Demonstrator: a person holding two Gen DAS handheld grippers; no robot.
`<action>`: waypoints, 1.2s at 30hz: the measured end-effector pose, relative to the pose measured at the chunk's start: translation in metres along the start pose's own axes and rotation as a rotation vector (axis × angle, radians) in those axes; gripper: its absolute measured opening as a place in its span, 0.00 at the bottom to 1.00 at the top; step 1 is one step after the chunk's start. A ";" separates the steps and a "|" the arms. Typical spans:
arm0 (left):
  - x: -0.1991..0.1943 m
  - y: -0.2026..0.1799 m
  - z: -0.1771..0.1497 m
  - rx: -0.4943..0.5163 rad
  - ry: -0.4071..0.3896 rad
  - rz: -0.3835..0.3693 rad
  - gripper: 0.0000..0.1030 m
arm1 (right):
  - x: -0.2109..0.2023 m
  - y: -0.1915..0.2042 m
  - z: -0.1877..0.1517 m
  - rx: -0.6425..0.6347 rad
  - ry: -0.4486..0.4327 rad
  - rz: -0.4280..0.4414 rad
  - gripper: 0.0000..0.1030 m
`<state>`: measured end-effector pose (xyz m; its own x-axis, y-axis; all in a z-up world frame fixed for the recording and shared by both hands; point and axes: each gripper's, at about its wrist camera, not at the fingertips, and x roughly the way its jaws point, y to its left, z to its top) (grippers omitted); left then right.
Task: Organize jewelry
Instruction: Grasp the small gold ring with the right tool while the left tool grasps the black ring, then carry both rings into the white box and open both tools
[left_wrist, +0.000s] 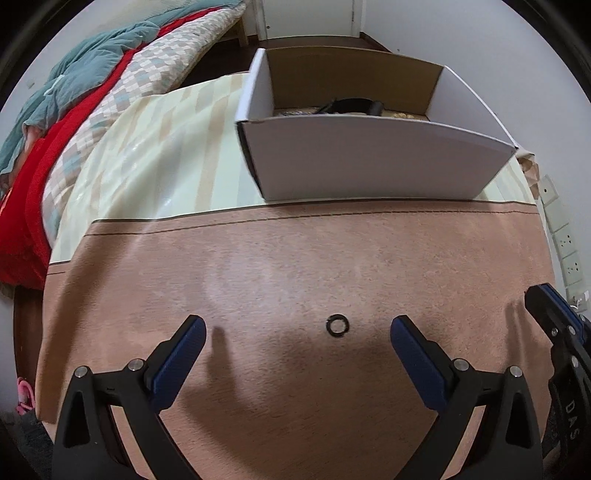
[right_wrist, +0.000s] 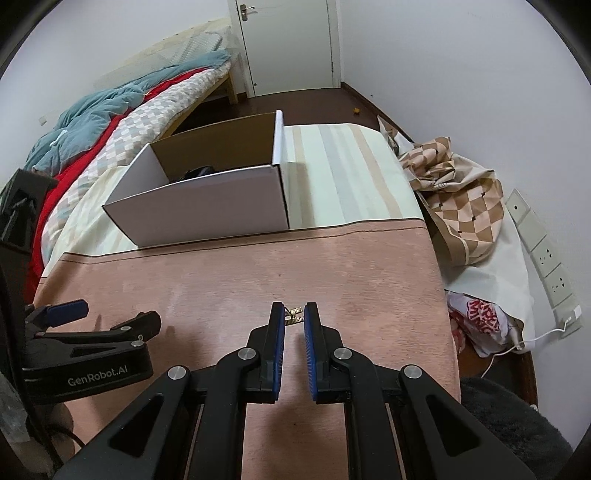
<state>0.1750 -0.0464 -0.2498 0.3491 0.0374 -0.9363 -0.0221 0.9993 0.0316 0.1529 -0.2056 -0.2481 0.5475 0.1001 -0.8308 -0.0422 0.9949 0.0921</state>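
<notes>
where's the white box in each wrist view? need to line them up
Left wrist: box upper centre-right, beyond the open left claw and the black ring on the pink mat.
Right wrist: box upper left of centre, ahead of the right claw, which is shut on a small gold piece.
Shared landmark: the mat's far edge, running just in front of the box in both.

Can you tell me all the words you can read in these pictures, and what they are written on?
"GenRobot.AI": white letters on the black body of the left gripper, seen from the right wrist.
"DAS": upright letters on the right gripper, at the left wrist view's edge; the rest is cut off.
Red letters on the white bag: crumpled, not readable.
</notes>
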 end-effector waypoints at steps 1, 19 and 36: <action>0.002 0.002 0.001 0.003 -0.003 -0.005 0.94 | 0.001 -0.001 0.000 0.003 0.001 -0.002 0.11; -0.010 -0.007 -0.008 0.012 -0.042 -0.090 0.10 | 0.002 -0.008 0.002 0.042 -0.002 -0.022 0.11; -0.061 -0.002 0.024 -0.001 -0.139 -0.176 0.10 | -0.021 -0.006 0.026 0.073 -0.062 0.035 0.11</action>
<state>0.1761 -0.0506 -0.1842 0.4736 -0.1362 -0.8701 0.0495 0.9905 -0.1280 0.1635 -0.2138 -0.2173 0.5976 0.1315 -0.7909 -0.0024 0.9868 0.1622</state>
